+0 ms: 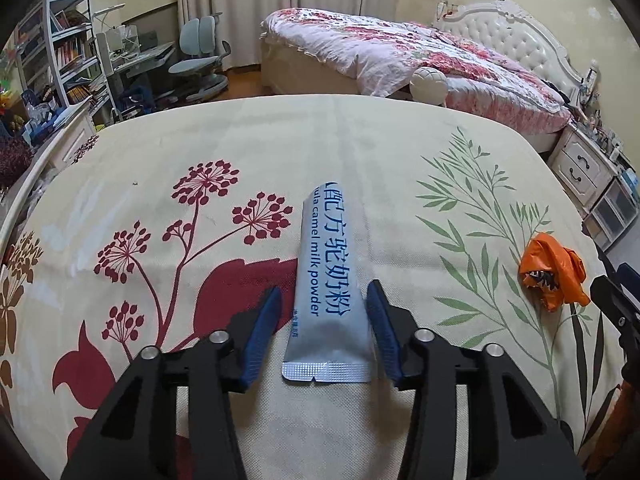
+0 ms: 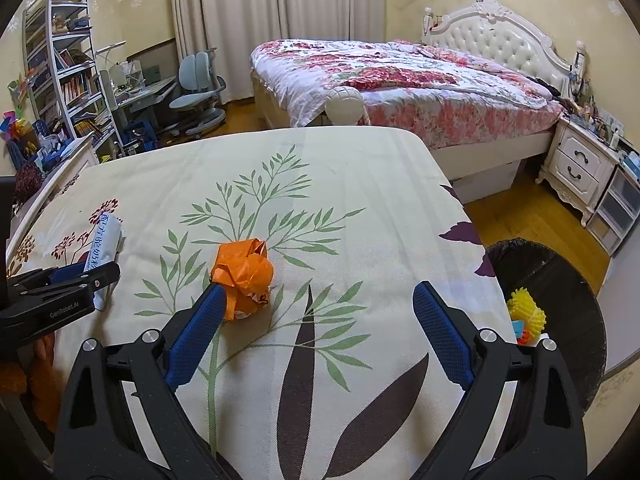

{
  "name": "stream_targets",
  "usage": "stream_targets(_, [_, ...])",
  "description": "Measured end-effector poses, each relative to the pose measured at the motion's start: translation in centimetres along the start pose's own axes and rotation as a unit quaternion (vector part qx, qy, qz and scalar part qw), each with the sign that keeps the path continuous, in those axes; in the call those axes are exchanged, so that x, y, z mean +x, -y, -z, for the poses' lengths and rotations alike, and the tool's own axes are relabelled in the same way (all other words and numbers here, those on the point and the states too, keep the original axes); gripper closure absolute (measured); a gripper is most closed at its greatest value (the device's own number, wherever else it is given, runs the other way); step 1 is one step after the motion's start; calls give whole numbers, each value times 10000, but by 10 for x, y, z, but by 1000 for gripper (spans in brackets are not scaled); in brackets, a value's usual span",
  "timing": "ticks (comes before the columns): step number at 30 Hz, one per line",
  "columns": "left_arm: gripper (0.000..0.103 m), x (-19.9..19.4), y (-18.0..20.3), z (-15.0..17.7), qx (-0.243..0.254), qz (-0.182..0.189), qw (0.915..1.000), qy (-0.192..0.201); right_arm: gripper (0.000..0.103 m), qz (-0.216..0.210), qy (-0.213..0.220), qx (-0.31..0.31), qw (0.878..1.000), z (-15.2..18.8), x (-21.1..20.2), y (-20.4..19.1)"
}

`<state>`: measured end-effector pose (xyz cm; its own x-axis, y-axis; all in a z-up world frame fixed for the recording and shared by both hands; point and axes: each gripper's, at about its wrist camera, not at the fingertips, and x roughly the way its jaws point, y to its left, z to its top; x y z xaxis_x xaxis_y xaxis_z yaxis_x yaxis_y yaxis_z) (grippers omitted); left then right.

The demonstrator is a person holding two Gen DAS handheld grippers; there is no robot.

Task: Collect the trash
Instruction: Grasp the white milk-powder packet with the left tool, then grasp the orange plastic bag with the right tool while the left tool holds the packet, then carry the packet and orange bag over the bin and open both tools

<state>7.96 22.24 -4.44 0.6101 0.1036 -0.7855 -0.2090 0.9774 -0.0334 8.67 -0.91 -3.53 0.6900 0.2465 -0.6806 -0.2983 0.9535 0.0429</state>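
Two blue fingers of the left gripper [image 1: 325, 296] stand on either side of a silver packet [image 1: 326, 280] printed with blue lettering. The right-hand pad looks to be against the packet's edge, while a narrow gap shows at the left-hand pad, so whether the jaws are pressing on it I cannot tell. No earlier view is at hand to compare. The packet lies flat on a cream bedspread [image 1: 280, 152] printed with red flowers and green leaves, its crimped end nearest the camera and its far end pointing toward the room.

To the right of the packet, well apart from it, a crumpled orange wrapper [image 2: 245, 278] sits on the same bedspread over the green leaf print. The right gripper [image 2: 320, 300] hangs released, its jaws spread wide with nothing between them; its left-hand finger [image 2: 200, 328] is just beside the wrapper, the tip overlapping its lower edge in the right wrist view, though contact is unclear.

Beyond the bedspread's right edge, a dark round bin [image 2: 560, 312] stands on the wooden floor, with a yellow spiky item [image 2: 526, 308] and other bright bits inside. Farther off are a bed with a flowered quilt [image 2: 400, 76], a white nightstand [image 2: 580, 168], a grey chair [image 2: 198, 84] and bookshelves [image 2: 68, 68].
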Motion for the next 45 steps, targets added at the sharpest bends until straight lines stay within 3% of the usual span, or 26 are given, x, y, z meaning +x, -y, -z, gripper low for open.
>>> stream_targets(5, [70,-2,-3,2,45,68,10000,41,11,-50,-6,-52,10000,-2,-2,-7])
stream_targets(15, [71,-10,2,8,105,2,9998,181,11,-241,-92,-190,9995,-8,10,-25])
stream_targets(21, [71,-11,3,7,63,-19,9998,202,46,-292,-516,-430,9973,-5,37,-39])
stream_targets(22, [71,-11,3,8,43,-3,9998,209,60,-362,-578,-447,9967,-4,39,-40])
stream_targets(23, [71,-13,3,8,31,0,9998,219,65,-388,-597,-432,9965,-4,39,-41])
stream_targets(32, [71,-29,21,16,93,146,9992,367,66,-333,-311,-307,9985,3,10,-27])
stream_targets(45, [71,-56,107,21,611,672,9932,725,65,116,106,160,9997,19,-46,47])
